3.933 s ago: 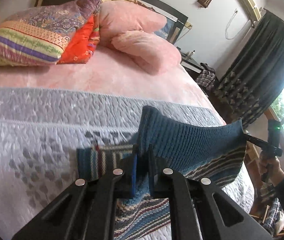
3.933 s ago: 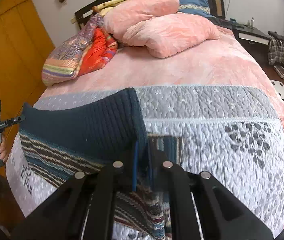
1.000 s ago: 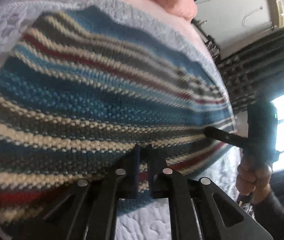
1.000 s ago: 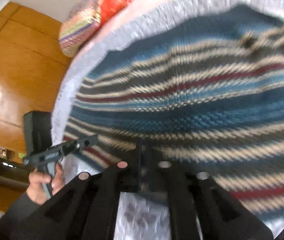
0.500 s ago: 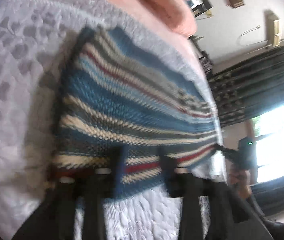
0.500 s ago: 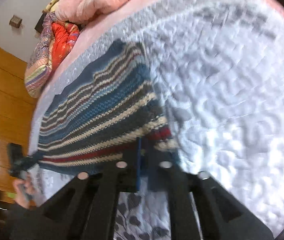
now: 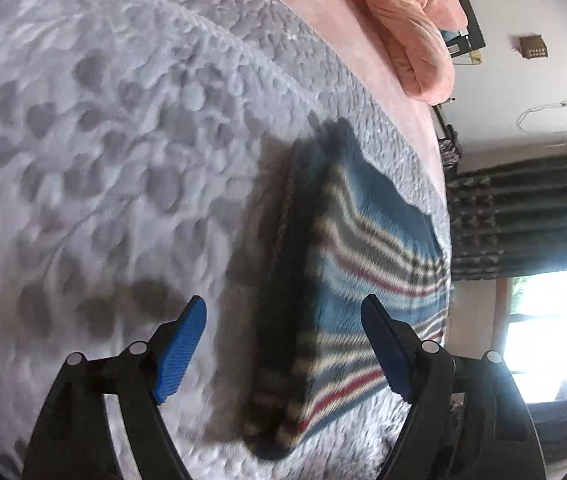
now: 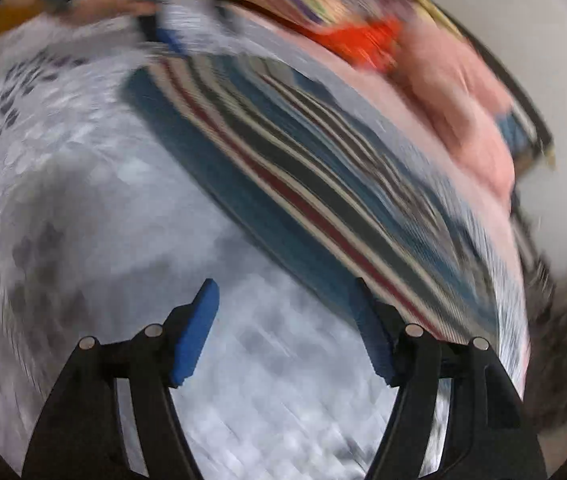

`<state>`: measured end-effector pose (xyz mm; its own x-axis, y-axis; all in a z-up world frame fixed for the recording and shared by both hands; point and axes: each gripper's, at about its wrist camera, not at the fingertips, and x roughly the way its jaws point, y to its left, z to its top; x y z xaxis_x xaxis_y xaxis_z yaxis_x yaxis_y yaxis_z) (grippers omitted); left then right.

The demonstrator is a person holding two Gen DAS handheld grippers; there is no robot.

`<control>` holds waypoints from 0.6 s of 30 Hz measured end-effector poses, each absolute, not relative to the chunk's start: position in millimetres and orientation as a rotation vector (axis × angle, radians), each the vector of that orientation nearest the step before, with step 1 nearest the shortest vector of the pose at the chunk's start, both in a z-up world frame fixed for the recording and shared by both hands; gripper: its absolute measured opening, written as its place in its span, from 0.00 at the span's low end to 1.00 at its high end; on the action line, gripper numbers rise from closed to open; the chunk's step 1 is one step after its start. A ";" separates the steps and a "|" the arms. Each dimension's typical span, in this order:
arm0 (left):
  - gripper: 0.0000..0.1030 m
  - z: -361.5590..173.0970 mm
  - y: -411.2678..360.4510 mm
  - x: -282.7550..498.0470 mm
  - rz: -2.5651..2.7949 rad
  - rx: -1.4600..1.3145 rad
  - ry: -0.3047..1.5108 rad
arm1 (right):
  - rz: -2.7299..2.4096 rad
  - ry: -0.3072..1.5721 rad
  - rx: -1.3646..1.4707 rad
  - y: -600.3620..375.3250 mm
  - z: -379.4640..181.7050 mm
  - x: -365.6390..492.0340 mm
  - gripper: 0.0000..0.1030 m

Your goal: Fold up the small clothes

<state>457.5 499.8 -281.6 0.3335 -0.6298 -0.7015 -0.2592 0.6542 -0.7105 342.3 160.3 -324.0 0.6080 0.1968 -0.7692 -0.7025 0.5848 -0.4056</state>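
Quilt: I see the grey quilted bedspread (image 7: 115, 168) filling the left of both wrist views.
Left gripper: my left gripper (image 7: 283, 344) has its jaws spread wide, grasping nothing — the blue pads sit either side of the knit's folded edge.
Knit: the striped knit garment (image 7: 363, 280) lies folded flat on the quilt.
Right gripper: my right gripper (image 8: 285, 328) is released too, jaws apart over bare quilt — the knit just beyond, blurred.
Pillow: pink pillow (image 7: 415, 40) far right.

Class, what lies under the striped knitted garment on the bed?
The folded striped garment rests on the grey quilted bedspread. Whatever is tucked between its folded layers is covered and cannot be seen.
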 end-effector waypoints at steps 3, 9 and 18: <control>0.78 -288.3 493.2 480.7 -0.319 -0.900 1.227 | 0.605 0.666 -0.838 201.2 -333.3 334.7 0.65; 0.78 -300.6 486.3 508.8 -0.342 -0.875 1.242 | 0.611 0.604 -0.895 241.7 -347.0 333.7 0.65; 0.78 -302.4 474.1 538.4 -0.411 -0.814 1.267 | 0.574 0.528 -0.932 285.9 -355.1 339.1 0.64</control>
